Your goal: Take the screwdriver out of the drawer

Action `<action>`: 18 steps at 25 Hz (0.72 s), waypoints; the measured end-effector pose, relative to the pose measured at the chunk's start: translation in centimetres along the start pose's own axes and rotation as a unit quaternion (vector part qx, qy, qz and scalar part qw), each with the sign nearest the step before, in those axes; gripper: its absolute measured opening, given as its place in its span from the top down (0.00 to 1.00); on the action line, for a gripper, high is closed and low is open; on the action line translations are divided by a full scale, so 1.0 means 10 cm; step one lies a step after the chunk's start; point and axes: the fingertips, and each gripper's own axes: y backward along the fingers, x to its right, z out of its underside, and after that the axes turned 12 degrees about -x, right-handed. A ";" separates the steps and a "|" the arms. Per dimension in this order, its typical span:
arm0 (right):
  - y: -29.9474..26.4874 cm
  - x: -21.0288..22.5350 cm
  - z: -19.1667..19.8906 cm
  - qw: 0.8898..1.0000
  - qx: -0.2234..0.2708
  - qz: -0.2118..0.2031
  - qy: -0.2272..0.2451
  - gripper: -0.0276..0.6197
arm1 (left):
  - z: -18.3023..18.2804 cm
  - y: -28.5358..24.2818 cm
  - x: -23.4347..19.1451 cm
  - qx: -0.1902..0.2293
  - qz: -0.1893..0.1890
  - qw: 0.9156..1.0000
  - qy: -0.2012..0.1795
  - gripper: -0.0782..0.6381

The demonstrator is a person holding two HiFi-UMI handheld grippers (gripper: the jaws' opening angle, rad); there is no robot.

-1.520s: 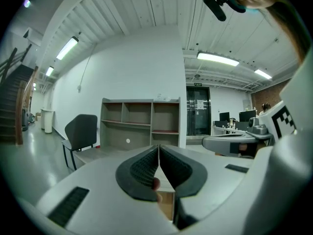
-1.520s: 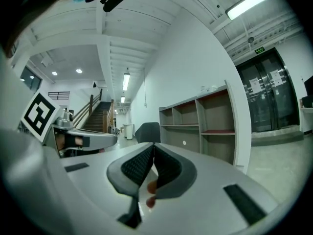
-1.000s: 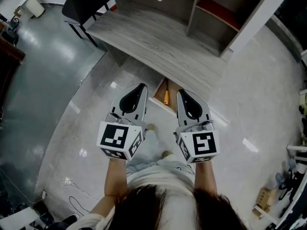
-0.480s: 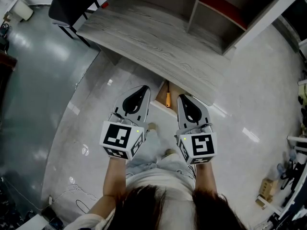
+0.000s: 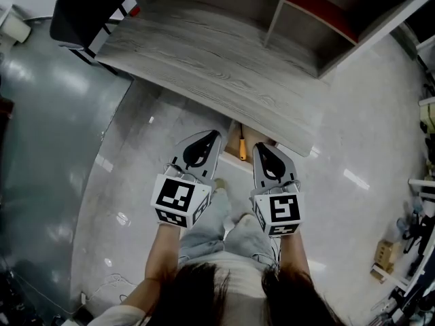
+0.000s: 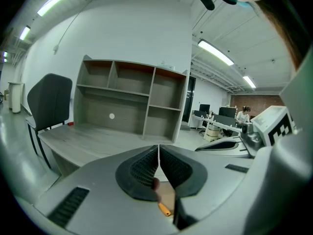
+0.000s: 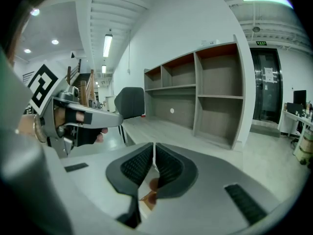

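Observation:
A screwdriver (image 5: 241, 147) with an orange handle lies in an open wooden drawer (image 5: 249, 143) under the grey desk (image 5: 204, 66). Most of the drawer is hidden beneath the desk edge. My left gripper (image 5: 213, 135) hovers just left of the drawer, jaws shut with nothing in them. My right gripper (image 5: 263, 147) hangs over the drawer's right side, also shut and empty. Through the left gripper view, the orange handle (image 6: 164, 209) peeks out below the closed jaws (image 6: 159, 163). In the right gripper view the jaws (image 7: 154, 161) meet, with a bit of the drawer (image 7: 145, 198) below.
A grey shelf unit (image 5: 319, 19) stands on the back of the desk. A dark chair (image 5: 81, 15) sits at the desk's left end. Glossy pale floor (image 5: 353, 155) spreads to the right. The person's legs and feet (image 5: 217, 185) are below the grippers.
The view has drawn closer to the desk. Both grippers moved forward, and less of the drawer shows from under the desk edge. Both stay shut.

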 end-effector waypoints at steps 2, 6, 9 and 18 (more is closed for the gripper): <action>-0.09 0.00 0.05 1.000 -0.010 0.006 0.002 0.91 | 0.03 -0.07 -0.05 -0.003 0.009 1.000 -0.001 0.87; -0.27 0.00 0.19 0.999 -0.033 0.009 0.004 0.91 | 0.12 -0.20 -0.16 -0.011 0.016 1.000 0.004 0.87; -0.40 0.02 0.32 0.999 -0.049 0.007 0.001 0.91 | 0.21 -0.32 -0.25 -0.018 0.012 1.000 0.011 0.87; -0.74 0.11 0.79 0.994 -0.112 0.000 -0.003 0.91 | 0.51 -0.62 -0.48 -0.032 -0.018 0.998 0.048 0.87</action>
